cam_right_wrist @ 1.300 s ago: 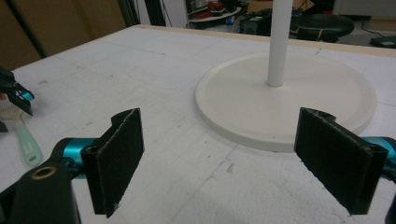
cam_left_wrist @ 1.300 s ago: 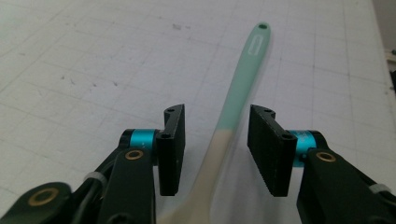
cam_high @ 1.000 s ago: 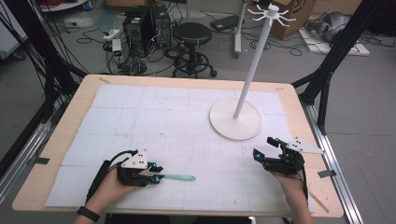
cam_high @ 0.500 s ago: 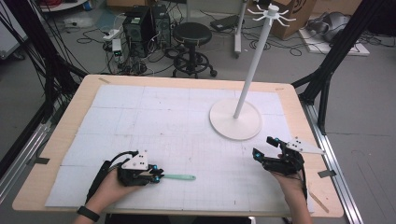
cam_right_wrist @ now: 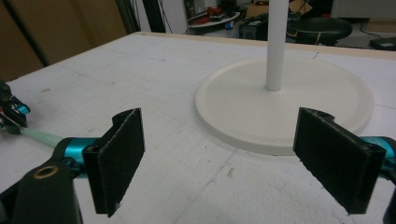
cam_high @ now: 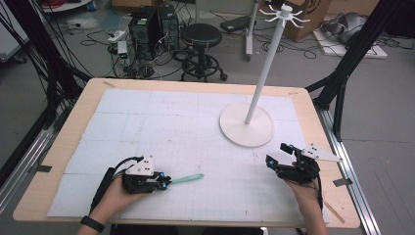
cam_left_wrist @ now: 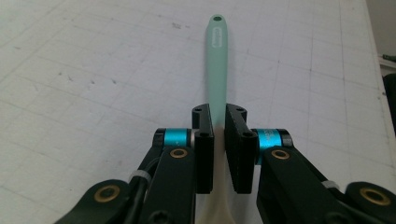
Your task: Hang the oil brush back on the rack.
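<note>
1. White gridded sheeting covers your tabletop (cam_high: 147, 112), with cables, a stool and computer boxes on the floor beyond it.
2. Your left tool (cam_high: 165, 182) has just been closing, and its jaws now pinch the mint-green spatula (cam_high: 187, 179) near its pale head end; the handle lies flat on the sheet, pointing toward the middle.
3. Your right tool (cam_high: 277, 153) rests near the right edge with its jaws wide and nothing between them.
4. By my reading the grasp is done; lifting the spatula and hanging it on the rack (cam_high: 246, 122) is left.
5. Your left gripper view shows the hanging hole at the handle's tip (cam_left_wrist: 217, 19), too small to tell in the high view.
6. Your high view alone shows the rack's hooks (cam_high: 285, 11).
</note>
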The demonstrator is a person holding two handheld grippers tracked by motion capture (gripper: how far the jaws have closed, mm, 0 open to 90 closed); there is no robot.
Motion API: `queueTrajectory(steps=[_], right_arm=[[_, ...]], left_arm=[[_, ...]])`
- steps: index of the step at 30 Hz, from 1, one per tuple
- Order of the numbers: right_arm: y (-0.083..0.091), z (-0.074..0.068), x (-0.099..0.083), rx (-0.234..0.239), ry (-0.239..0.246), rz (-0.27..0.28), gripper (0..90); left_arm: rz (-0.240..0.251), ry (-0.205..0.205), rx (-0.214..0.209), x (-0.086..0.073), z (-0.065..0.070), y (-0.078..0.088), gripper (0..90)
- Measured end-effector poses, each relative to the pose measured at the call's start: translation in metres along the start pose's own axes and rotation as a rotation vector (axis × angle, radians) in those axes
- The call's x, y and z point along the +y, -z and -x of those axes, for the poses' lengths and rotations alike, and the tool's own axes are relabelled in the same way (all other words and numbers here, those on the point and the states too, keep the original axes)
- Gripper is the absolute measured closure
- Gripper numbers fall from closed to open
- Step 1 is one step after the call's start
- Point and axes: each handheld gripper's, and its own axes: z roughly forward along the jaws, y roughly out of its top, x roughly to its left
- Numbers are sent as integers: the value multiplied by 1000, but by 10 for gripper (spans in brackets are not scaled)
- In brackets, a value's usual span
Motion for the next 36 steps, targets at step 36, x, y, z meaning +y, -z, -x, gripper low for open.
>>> queueTrajectory(steps=[36], right_arm=[[-3,-2,0,-12,8,-38,156]], left_arm=[[336,7,125,110,-20,47,825]])
